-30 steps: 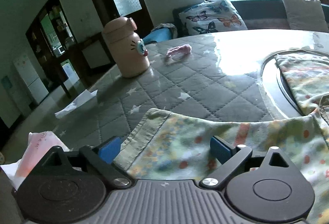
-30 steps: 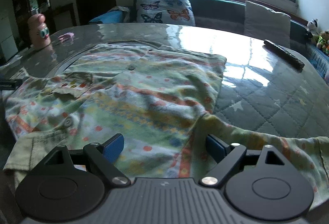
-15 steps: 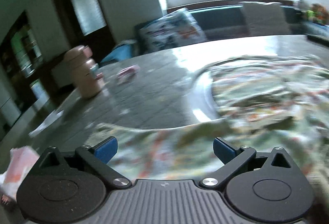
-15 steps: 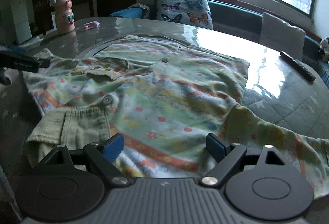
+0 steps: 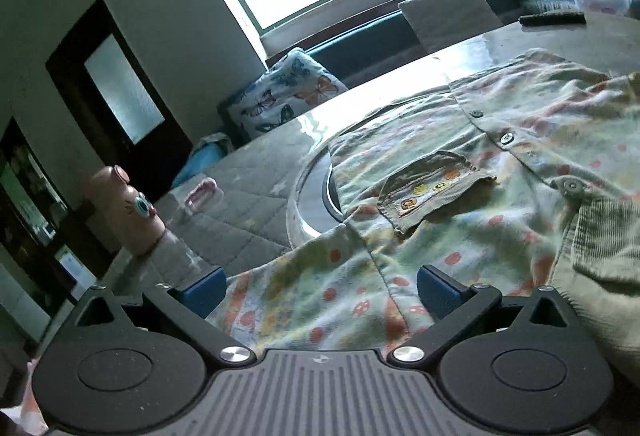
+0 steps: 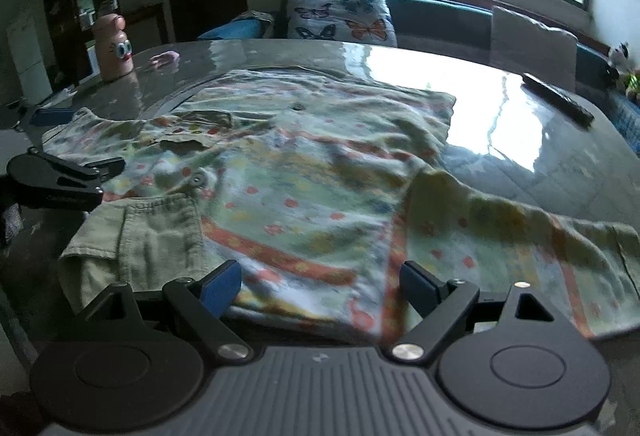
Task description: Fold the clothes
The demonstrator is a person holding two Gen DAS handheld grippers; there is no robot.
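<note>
- The bottle (image 6: 113, 48), pink with a cartoon face, stands upright at the far left of the table (image 6: 500, 116).
- A small pink thing (image 6: 164, 59) lies just right of the bottle, apart from it.
- The left hand-held gripper (image 5: 318, 286) is over the left sleeve of the shirt (image 5: 460, 196). Its jaws stand wide. The cloth lies under and between the blue pads (image 5: 202, 290), but the pads do not press on it.
- In the right wrist view the left hand-held gripper (image 6: 64, 180) is seen at the left edge of the shirt (image 6: 312, 172).
- The shirt, flowered with orange bands, lies spread flat in the middle of the table, front up, buttons closed. Its upper part lies over the round inset plate (image 5: 316, 192) of the table.
- The pocket (image 5: 432, 192) is on the chest, left of the button line.
- The collar (image 6: 152, 236), plain olive, lies at the near edge of the table.
- The right hand-held gripper (image 6: 320, 286) is over the near hem side of the shirt, right of the collar. Its jaws stand wide and grip nothing; the cloth lies under them.
- The right sleeve (image 6: 540, 248) stretches to the right on the table.
- A dark remote (image 6: 558, 98) lies at the far right of the table, well apart from the shirt.
</note>
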